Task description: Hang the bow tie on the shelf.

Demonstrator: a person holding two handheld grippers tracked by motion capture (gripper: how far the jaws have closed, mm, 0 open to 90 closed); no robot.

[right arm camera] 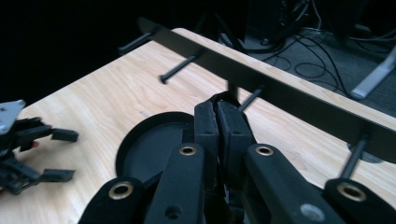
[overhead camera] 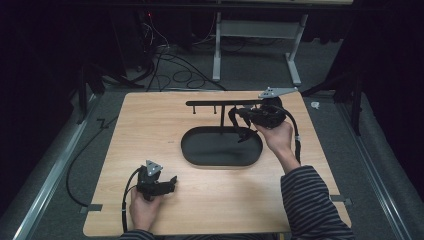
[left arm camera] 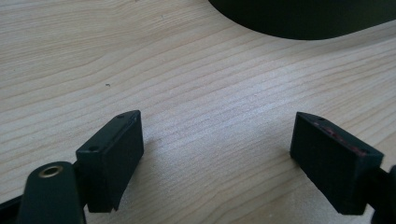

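So you had the left gripper low on the near-left part of the wooden table, your left hand wrapped around its body — and its jaws stood wide apart with bare wood grain between them. Nothing was in them; from the left gripper view the pads hung just over the tabletop, and the dark curved edge of the oval tray sat farther ahead.

Over on the far right, your right hand held the right gripper up beside the black rack — the thin bar on a post that rose from the oval tray, with small pegs hanging off it. The right gripper view showed its jaws pressed together, the pads face to face, tips right under the bar near one peg. Whether anything thin was pinched between them, you couldn't tell from these views.

The tray sat in the middle of the table, and a striped sleeve covered your right forearm.
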